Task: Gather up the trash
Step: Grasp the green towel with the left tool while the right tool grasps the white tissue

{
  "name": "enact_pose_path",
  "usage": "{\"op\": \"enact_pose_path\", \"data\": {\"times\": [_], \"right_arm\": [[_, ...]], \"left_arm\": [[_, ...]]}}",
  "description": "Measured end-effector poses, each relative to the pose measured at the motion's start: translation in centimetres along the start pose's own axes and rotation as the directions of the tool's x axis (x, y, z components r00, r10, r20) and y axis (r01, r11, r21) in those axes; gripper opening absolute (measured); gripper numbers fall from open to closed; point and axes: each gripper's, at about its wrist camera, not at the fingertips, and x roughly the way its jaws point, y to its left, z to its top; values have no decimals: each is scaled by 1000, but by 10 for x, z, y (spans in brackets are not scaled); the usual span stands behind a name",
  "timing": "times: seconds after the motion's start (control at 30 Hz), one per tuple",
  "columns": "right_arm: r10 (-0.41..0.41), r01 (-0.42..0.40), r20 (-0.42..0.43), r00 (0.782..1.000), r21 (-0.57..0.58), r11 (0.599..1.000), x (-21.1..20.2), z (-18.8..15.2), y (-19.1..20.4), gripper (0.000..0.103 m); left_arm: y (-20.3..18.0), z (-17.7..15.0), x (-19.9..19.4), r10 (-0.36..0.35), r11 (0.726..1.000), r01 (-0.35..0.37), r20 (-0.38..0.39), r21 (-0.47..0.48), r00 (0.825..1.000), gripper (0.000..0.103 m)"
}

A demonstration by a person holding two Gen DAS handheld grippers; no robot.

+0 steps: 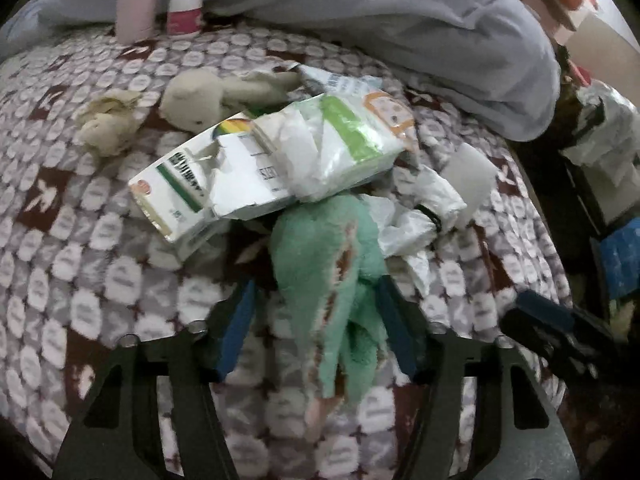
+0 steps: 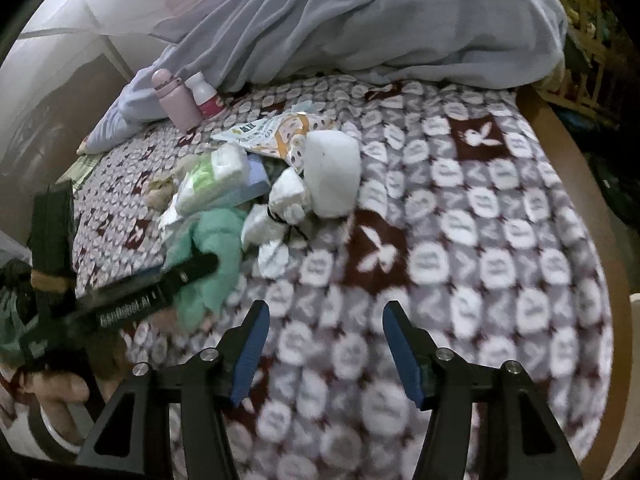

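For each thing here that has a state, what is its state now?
Left claw: open around green cloth, pads not pressing.
Right claw: open, empty.
Pink bottle: upright, capped.
White bottle: upright, capped.
Medicine box: torn open, lying flat.
Tissue pack: crumpled.

a green cloth (image 1: 320, 264) lies between the blue pads of the left tool (image 1: 316, 316), against its right pad and clear of the left one. just ahead of the tool, on the patterned bed (image 1: 80, 248), a torn carton (image 1: 192, 192) rests under a white packet (image 1: 344, 144), with crumpled tissues (image 1: 108, 124) ahead-left and two bottles (image 1: 160, 0) far ahead.
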Motion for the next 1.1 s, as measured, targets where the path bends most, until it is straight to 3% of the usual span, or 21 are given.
{"op": "enact_pose_path", "data": {"times": [0.03,0.17,0.27,0.37,0.4,0.5,0.53,0.57,0.6,0.63,0.77,0.9,0.93,0.97,1.1], "right_arm": [[5,-5,1,1000,5,1000,5,4,3,57],[38,-38,5,999,19,999,28,20,16,57],[48,-48,11,999,17,999,48,32,25,57],[35,-37,41,999,52,998,67,41,26,51],[44,-47,44,998,61,997,70,42,25,41],[56,-59,43,998,80,995,73,42,22,26],[58,-61,54,997,68,996,66,40,22,24],[53,-57,69,996,52,997,56,37,22,23],[49,-51,82,995,33,998,46,34,22,23],[49,-51,89,995,16,999,36,32,20,23],[39,-35,96,995,-39,999,-2,20,11,23],[27,-24,109,994,-35,999,-32,4,-5,23],[29,-26,108,994,-33,999,-34,1,-6,23],[31,-28,106,994,-30,999,-37,-3,-8,23],[26,-22,113,993,-30,999,-49,-16,-16,23]], "left_arm": [[-1,0,-1,-18,1000,18,-8,10,1000,29],[2,-3,-21,-16,999,16,-3,33,1000,10],[10,-9,-39,-20,999,19,7,43,1000,9],[14,-15,-48,-16,999,16,8,51,1000,9],[14,-16,-48,-12,998,12,6,56,1000,9],[16,-14,-45,12,1000,-13,33,21,999,12],[17,-12,-44,1,1000,-1,35,6,999,25],[18,-10,-41,-13,1000,14,33,-15,999,53],[17,-8,-39,-26,999,27,35,-33,999,64],[17,-6,-37,-35,998,38,50,-47,998,69],[3,6,-24,-5,999,8,74,-40,997,69],[-4,16,7,49,997,-48,24,-66,998,67],[-4,16,13,53,996,-52,9,-66,999,53],[-5,15,18,59,996,-60,-10,-62,998,47],[-10,6,-1,63,998,-62,18,-27,998,37]]}}
